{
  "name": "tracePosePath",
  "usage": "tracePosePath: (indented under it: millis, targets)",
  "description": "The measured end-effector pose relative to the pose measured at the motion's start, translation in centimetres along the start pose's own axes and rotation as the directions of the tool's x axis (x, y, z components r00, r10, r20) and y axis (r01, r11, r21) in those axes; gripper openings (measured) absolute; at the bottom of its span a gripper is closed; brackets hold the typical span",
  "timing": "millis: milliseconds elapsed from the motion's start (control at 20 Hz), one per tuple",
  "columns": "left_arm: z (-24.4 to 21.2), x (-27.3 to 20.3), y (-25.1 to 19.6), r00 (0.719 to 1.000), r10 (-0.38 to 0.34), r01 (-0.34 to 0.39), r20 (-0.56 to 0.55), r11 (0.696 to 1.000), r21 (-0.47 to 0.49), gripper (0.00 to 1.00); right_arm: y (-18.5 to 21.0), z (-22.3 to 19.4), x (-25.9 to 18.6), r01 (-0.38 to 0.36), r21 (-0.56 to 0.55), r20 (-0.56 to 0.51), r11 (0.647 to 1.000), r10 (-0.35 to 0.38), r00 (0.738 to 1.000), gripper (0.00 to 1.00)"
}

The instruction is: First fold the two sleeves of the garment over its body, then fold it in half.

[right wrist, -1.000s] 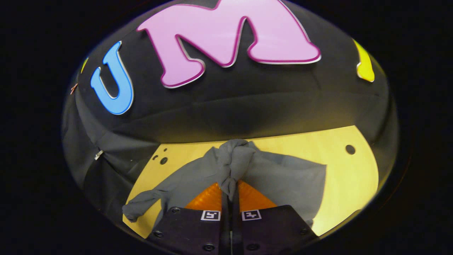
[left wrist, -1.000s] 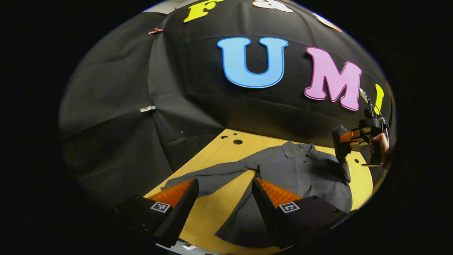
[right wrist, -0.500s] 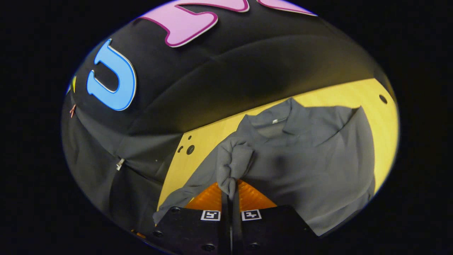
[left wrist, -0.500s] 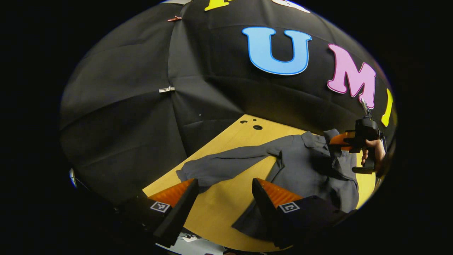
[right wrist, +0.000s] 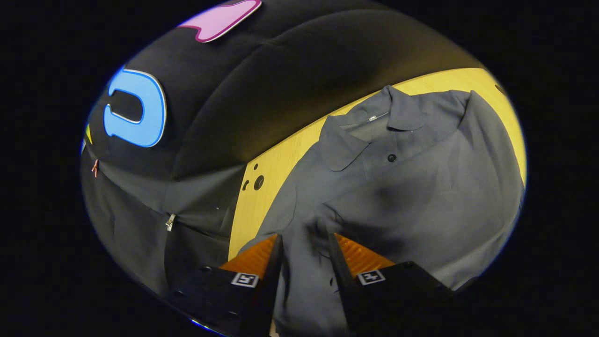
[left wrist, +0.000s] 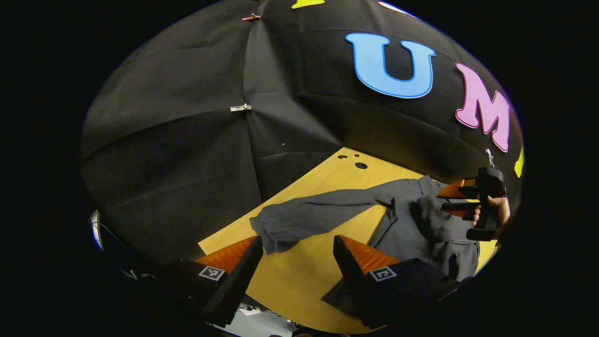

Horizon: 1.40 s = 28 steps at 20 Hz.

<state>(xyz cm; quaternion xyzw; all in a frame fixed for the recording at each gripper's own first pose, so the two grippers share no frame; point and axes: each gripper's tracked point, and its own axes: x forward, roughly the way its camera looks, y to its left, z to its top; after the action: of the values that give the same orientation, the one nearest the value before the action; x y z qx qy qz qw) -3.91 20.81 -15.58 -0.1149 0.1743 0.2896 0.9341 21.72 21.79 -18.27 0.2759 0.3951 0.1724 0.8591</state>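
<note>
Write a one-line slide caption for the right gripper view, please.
Open right gripper above a grey collared shirt lying on the wooden table.

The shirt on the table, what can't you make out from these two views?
- Shirt hem: cut off by the right gripper view's lower edge.
- Shirt's near edge: behind the left gripper in the left gripper view.
- Folded sleeve's cuff: in shadow by the right gripper.

Dim booth; light falls brightest on the table [left wrist: 323,187], edges bend with fisheye distortion, focus stays sharp.
</note>
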Motion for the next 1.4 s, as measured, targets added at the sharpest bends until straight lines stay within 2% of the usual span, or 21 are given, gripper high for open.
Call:
tracePosePath:
  millis: [50,100,150,250,300,350,550,700,950,1100,1400]
  targets:
    - [-0.1,0.1,0.5,1.0,0.009,-0.009,-0.002,1.0,-0.012,1.0,0.3,-0.3,-0.2,-0.002,-0.005,-0.003,1.0,0.002,1.0,0.78]
    - [-0.2,0.3,0.9,1.0,0.018,-0.018,-0.007,1.0,-0.023,0.96,0.2,-0.7,-0.6,0.003,-0.012,-0.002,1.0,-0.003,1.0,0.82]
    - [-0.6,0.4,1.4,1.0,0.028,-0.028,-0.013,0.999,-0.033,0.96,0.0,-0.7,-1.1,0.012,-0.023,0.002,1.0,-0.012,1.0,0.96]
    - [-1.3,1.0,2.7,0.999,0.049,-0.05,-0.024,0.998,-0.049,0.96,-0.2,-0.5,-1.8,0.03,-0.036,0.016,0.999,-0.029,0.999,0.97]
    - [-1.3,1.4,3.3,0.998,0.058,-0.06,-0.027,0.997,-0.057,1.0,-0.2,-0.7,-2.4,0.036,-0.039,0.02,0.999,-0.035,0.999,0.98]
    - [-1.5,1.7,3.8,0.997,0.067,-0.069,-0.031,0.995,-0.067,0.96,-0.3,-0.8,-3.0,0.038,-0.041,0.017,0.998,-0.038,0.999,0.98]
    - [-2.2,4.2,6.4,0.991,0.117,-0.123,-0.061,0.986,-0.111,0.96,-1.5,-0.5,-6.1,0.072,-0.073,0.048,0.995,-0.069,0.996,0.98]
    - [-2.6,8.0,8.1,0.987,0.131,-0.144,-0.098,0.98,-0.136,0.96,-3.8,0.9,-11.3,0.132,-0.098,0.124,0.986,-0.119,0.985,0.99]
    - [-3.6,13.5,8.3,0.977,0.124,-0.144,-0.175,0.984,-0.108,0.96,-8.0,2.9,-20.4,0.252,-0.124,0.257,0.96,-0.214,0.942,0.98]
    - [-3.9,16.2,7.5,0.973,0.111,-0.126,-0.203,0.99,-0.062,0.96,-11.3,2.9,-27.1,0.357,-0.149,0.326,0.922,-0.295,0.898,0.98]
    - [-5.0,19.0,6.1,0.958,0.106,-0.108,-0.267,0.994,0.008,0.96,-14.4,1.0,-35.8,0.476,-0.14,0.413,0.868,-0.385,0.825,0.98]
